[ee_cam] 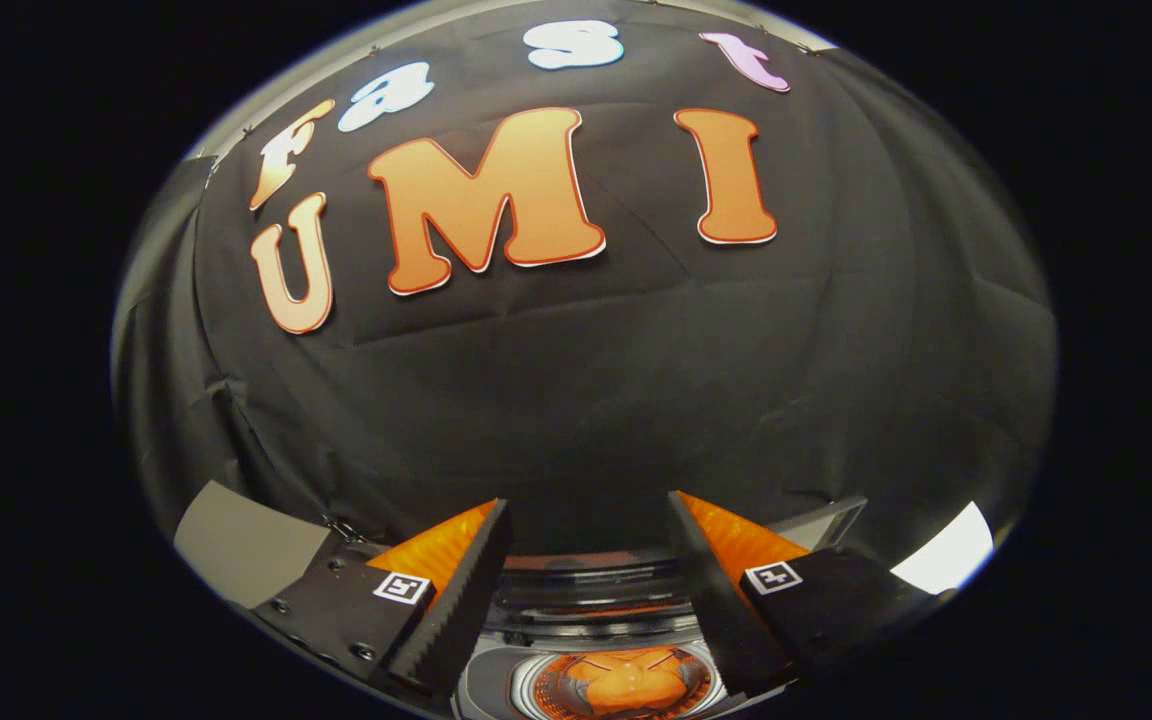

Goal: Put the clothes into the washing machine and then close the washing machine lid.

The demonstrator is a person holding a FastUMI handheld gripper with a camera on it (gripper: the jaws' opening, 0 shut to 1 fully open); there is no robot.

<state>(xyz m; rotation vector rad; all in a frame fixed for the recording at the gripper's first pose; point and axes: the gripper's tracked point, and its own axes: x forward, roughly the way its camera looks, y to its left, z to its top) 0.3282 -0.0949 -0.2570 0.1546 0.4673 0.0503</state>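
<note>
Black cloth wall (586,400) behind; clothes (626,685) in washing machine (591,600), between spread claw (586,520) fingers.

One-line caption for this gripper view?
Open hand-held gripper empty above the washing machine drum, orange garment already inside.

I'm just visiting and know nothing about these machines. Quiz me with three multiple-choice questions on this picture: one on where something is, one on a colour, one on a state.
1. Where is the washing machine drum?
A. between and below the tongs' fingers
B. hanging on the wall
C. on a shelf above the tongs

2. What colour is the garment in the drum?
A. blue
B. orange
C. white

3. How are the tongs?
A. shut on the garment
B. shut on nothing
C. open, holding nothing

Answers:
1 A, the round drum shows low between the two fingers.
2 B, the cloth inside is orange.
3 C, a wide gap lies between the fingers, with nothing in it.
</note>
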